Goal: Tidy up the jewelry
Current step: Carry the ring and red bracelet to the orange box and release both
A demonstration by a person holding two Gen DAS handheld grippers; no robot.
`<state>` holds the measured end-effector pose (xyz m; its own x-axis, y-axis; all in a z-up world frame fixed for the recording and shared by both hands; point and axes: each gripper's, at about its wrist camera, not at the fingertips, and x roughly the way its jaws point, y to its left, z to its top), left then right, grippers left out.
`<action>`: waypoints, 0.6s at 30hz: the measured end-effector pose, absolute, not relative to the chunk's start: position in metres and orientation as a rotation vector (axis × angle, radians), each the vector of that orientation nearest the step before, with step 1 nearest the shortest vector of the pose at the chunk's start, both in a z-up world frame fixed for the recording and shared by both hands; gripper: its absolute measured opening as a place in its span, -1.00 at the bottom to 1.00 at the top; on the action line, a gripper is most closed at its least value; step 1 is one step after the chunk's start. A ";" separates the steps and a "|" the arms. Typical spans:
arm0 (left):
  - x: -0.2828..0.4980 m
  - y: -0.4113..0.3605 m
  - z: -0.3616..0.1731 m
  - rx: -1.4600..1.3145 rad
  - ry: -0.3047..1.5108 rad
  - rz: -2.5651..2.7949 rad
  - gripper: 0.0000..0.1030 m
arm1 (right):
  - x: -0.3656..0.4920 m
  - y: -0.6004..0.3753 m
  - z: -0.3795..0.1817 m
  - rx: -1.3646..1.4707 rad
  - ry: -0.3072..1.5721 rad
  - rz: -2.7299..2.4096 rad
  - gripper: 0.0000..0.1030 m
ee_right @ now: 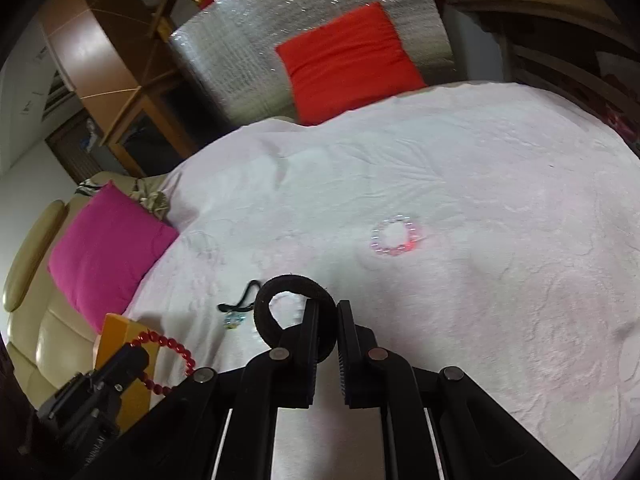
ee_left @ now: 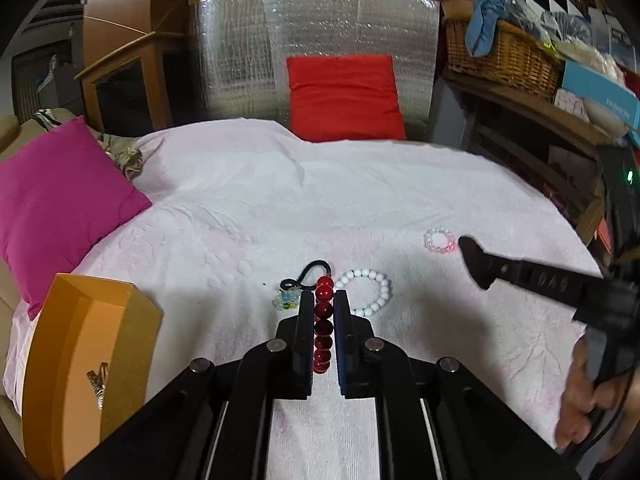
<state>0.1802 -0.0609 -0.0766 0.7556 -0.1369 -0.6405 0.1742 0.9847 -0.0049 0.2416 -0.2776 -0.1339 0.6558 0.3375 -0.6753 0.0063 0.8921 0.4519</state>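
Both grippers tilt downward, gripping bracelet (ee_left: 323, 322) and hair tie (ee_right: 295, 312).

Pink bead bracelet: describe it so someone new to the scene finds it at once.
Start at the white towel covering the bed, with the red cushion at its far edge. The pink bead bracelet lies flat and alone on the towel's right part, near the right gripper. It is smaller than the white bead bracelet, and its beads are pale pink and clear.
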 end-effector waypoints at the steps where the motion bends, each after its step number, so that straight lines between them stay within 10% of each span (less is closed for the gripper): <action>1: 0.177 -0.059 -0.073 0.048 0.688 -0.169 -0.82 | 0.238 -0.275 -0.134 0.444 0.838 0.199 -0.81; 18: 0.080 0.063 0.019 -0.142 0.453 -0.107 -0.82 | 0.182 -0.174 -0.101 0.250 0.879 0.266 -0.81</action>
<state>0.0802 0.0628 0.0195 0.8939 -0.1346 -0.4276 0.0717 0.9845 -0.1601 0.1825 -0.1744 -0.1013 0.6090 0.3300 -0.7213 -0.1260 0.9381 0.3228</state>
